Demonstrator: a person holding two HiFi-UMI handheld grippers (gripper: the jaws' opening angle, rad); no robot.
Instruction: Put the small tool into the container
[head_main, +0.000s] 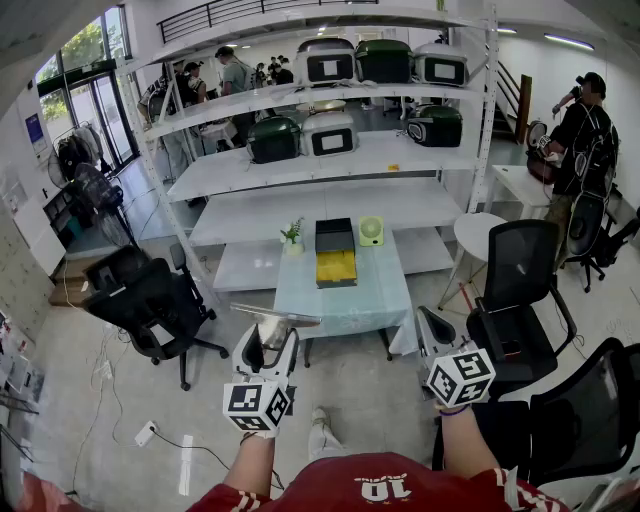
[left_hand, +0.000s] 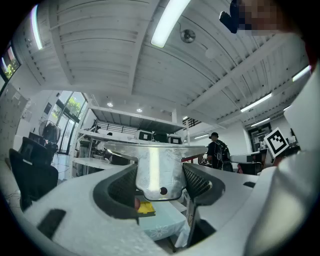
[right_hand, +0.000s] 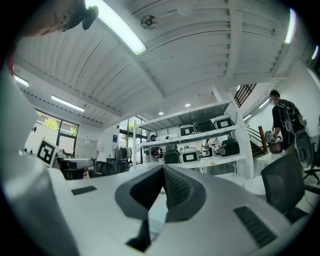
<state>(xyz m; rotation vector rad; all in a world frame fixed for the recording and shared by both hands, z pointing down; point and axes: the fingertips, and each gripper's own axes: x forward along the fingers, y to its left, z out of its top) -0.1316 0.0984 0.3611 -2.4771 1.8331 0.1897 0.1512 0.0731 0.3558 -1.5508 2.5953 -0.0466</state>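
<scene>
Holding small tool (left_hand: 159, 160) in left gripper (head_main: 268, 352) fingers, right gripper (right_hand: 163, 187) fingers together, shirt (head_main: 340, 492) "10"

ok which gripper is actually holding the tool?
The left gripper: the flat metal tool sits clamped between its jaws. The right gripper has its jaws together with nothing between them.

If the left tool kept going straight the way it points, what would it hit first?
Probably the white metal shelving rack: the left tool, gripping a shiny flat metal blade, aims roughly level, seemingly over the low table with pale blue cloth. Depth is unclear.
</scene>
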